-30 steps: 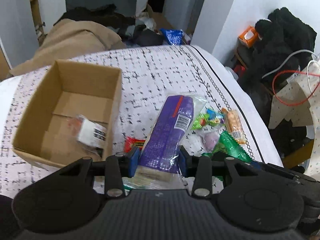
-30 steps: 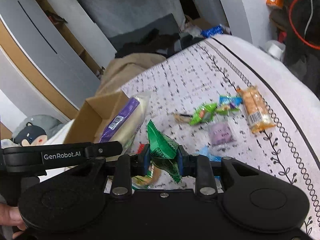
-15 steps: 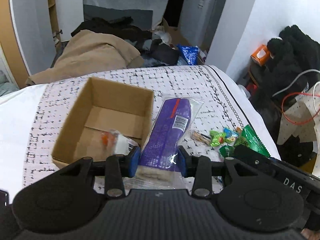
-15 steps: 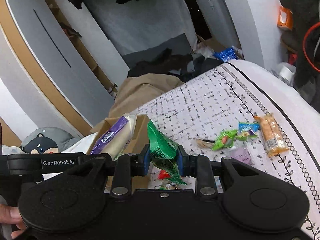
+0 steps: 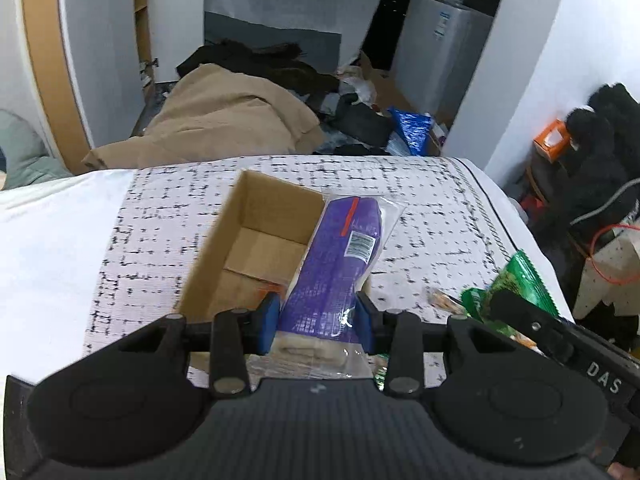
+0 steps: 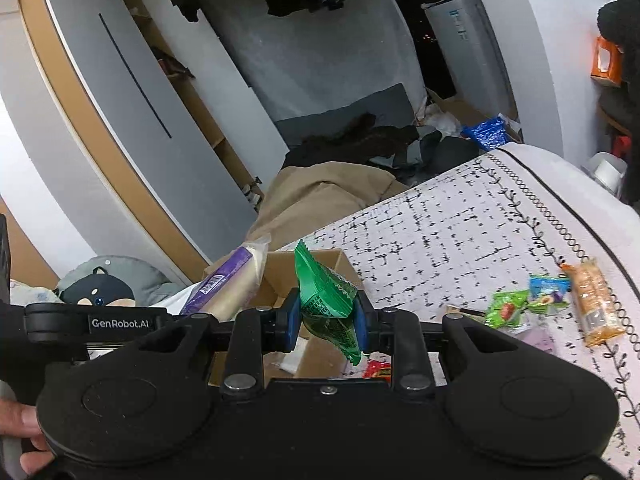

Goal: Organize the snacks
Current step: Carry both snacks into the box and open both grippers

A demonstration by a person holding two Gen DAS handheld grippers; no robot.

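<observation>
Over the box [image 5: 256, 240]: both tongs loaded.
L tongs [image 5: 316, 322] clamp purple pack [image 5: 336, 264] low; R tongs [image 6: 326, 320] pinch green packet [image 6: 326, 300] mid. Light, crinkly, prob slippery.

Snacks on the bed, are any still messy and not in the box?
Yes. A few wrapped snacks lie scattered on the patterned bedspread, outside the cardboard box. Nothing looks spilled or torn.
</observation>
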